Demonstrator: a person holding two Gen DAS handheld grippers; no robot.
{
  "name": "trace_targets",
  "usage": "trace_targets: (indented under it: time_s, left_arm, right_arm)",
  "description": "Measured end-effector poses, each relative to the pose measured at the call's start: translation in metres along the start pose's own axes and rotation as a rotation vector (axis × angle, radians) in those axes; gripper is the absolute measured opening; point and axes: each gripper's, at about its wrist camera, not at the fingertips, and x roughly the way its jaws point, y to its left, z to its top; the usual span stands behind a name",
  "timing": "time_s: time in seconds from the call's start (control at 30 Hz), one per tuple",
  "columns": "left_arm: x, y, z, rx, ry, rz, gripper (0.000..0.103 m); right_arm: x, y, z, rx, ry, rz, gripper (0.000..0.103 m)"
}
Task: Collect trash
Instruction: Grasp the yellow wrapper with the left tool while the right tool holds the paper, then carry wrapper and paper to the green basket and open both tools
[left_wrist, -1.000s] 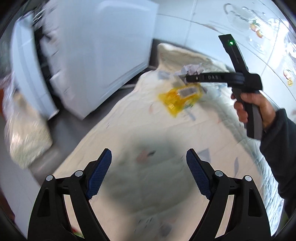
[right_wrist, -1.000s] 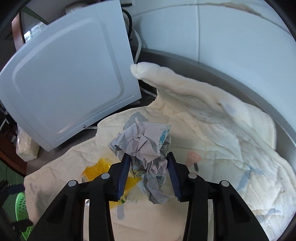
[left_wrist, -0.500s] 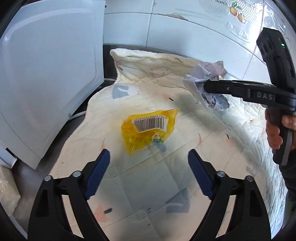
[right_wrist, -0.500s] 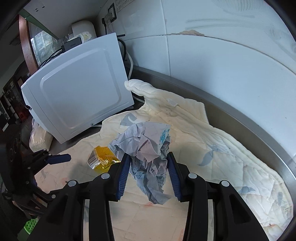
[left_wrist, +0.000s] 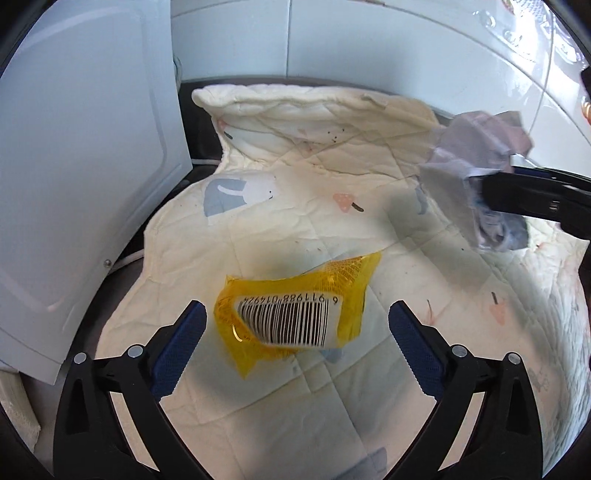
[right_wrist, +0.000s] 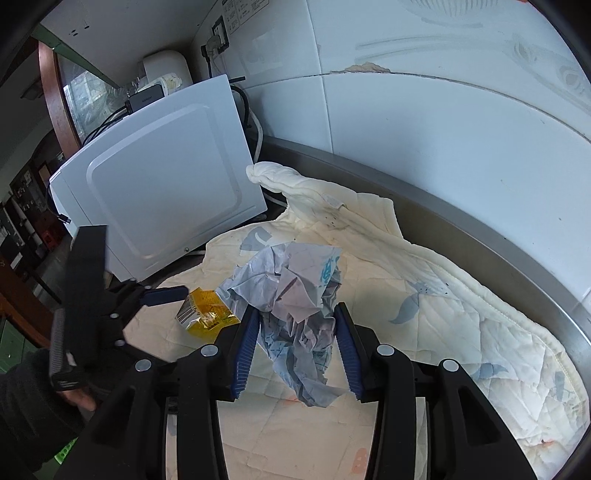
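the left gripper (left_wrist: 295, 325) hangs over a yellow wrapper (left_wrist: 295, 314) (barcode up) lying on a cream quilted mat (left_wrist: 280, 192), jaws opening wide, pads not touching it. the right gripper (right_wrist: 295, 345) is clamped on a crumpled paper wad (right_wrist: 295, 295) held above the mat.

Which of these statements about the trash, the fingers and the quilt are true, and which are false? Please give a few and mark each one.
1. The right gripper holds crumpled paper between its fingers. True.
2. The left gripper is shut on the yellow wrapper. False: its fingers are opening, the wrapper between them but untouched.
3. The yellow wrapper shows a barcode. True.
4. The wrapper lies on bare metal. False: it lies on the cream quilt.
5. A white appliance stands beside the quilt. True.
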Motion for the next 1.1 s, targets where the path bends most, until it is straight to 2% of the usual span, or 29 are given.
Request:
trace_targets:
  time_s: [0.07,0.1,0.13,0.23,0.33,0.53,0.7,0.87,0.9,1.1]
  left_arm:
    - [0.008,0.000,0.000,-0.009,0.009,0.002,0.096]
    - [0.011,0.001,0.000,-0.019,0.012,0.002,0.088]
    - [0.013,0.002,0.000,-0.029,0.017,-0.011,0.075]
    - [0.012,0.003,-0.003,-0.044,0.014,-0.017,0.063]
    - [0.001,0.003,-0.006,-0.052,-0.013,-0.027,0.055]
    - [-0.042,0.004,-0.017,-0.097,-0.064,-0.038,0.050]
    - [-0.101,0.009,-0.040,-0.144,-0.129,-0.025,0.049]
    - [-0.167,0.017,-0.079,-0.175,-0.187,0.018,0.048]
    - [-0.180,0.019,-0.088,-0.197,-0.229,0.030,0.048]
    - [-0.262,0.037,-0.159,-0.283,-0.297,0.100,0.048]
  right_arm:
    - [-0.002,0.000,-0.001,-0.001,-0.003,0.004,0.041]
    - [-0.003,0.000,-0.002,-0.001,-0.003,0.006,0.041]
    - [-0.003,0.000,-0.003,-0.001,-0.003,0.008,0.041]
    - [-0.006,0.001,-0.007,-0.001,-0.001,0.012,0.041]
    - [-0.011,0.002,-0.010,0.002,-0.006,0.018,0.041]
    - [-0.029,0.013,-0.023,0.007,-0.011,0.034,0.041]
    - [-0.050,0.035,-0.040,-0.015,-0.025,0.050,0.041]
    - [-0.074,0.071,-0.060,-0.042,-0.040,0.096,0.041]
    - [-0.079,0.081,-0.065,-0.051,-0.044,0.109,0.041]
    - [-0.100,0.148,-0.092,-0.135,-0.068,0.184,0.041]
